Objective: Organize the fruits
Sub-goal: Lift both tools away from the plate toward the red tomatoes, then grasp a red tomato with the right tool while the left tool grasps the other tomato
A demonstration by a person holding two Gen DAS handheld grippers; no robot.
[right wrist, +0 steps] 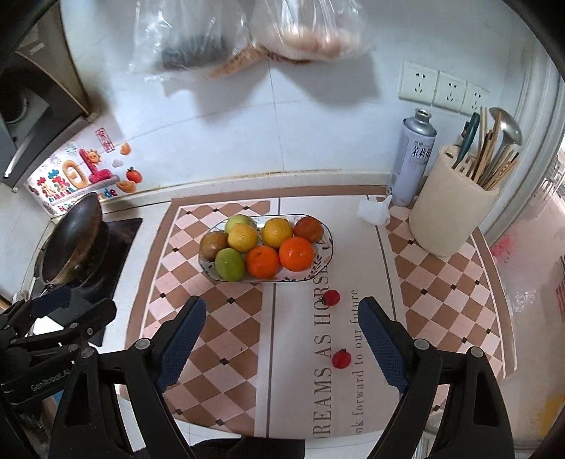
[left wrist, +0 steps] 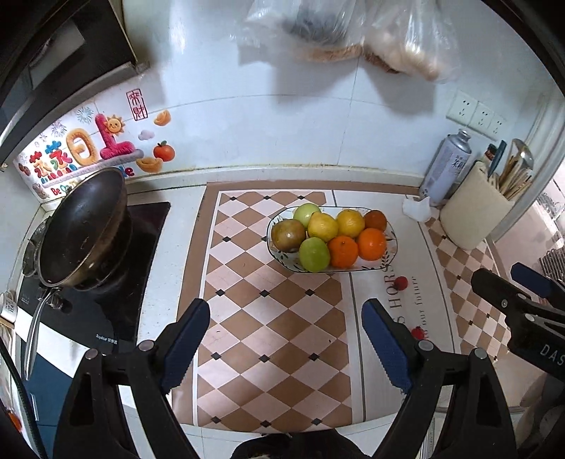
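An oval white plate point(left wrist: 388, 259) point(right wrist: 326, 256) on the counter mat holds several fruits: oranges point(left wrist: 371, 243) point(right wrist: 296, 253), yellow lemons point(left wrist: 322, 226) point(right wrist: 242, 237), green fruits point(left wrist: 314, 255) point(right wrist: 230, 264) and a brownish one point(left wrist: 287, 234) point(right wrist: 213, 245). Two small red fruits lie loose on the mat, one near the plate point(left wrist: 400, 283) point(right wrist: 331, 297), one closer point(left wrist: 417, 332) point(right wrist: 341, 358). My left gripper point(left wrist: 286, 342) is open and empty, in front of the plate. My right gripper point(right wrist: 281, 340) is open and empty, with the nearer red fruit just inside its right finger.
A black wok point(left wrist: 83, 226) point(right wrist: 70, 240) sits on the stove at left. A spray can point(left wrist: 446, 167) point(right wrist: 411, 157), a utensil holder point(left wrist: 473, 206) point(right wrist: 452, 204) and a crumpled tissue point(left wrist: 416, 208) point(right wrist: 374, 210) stand at right. Plastic bags point(left wrist: 317, 28) point(right wrist: 197, 39) hang on the wall.
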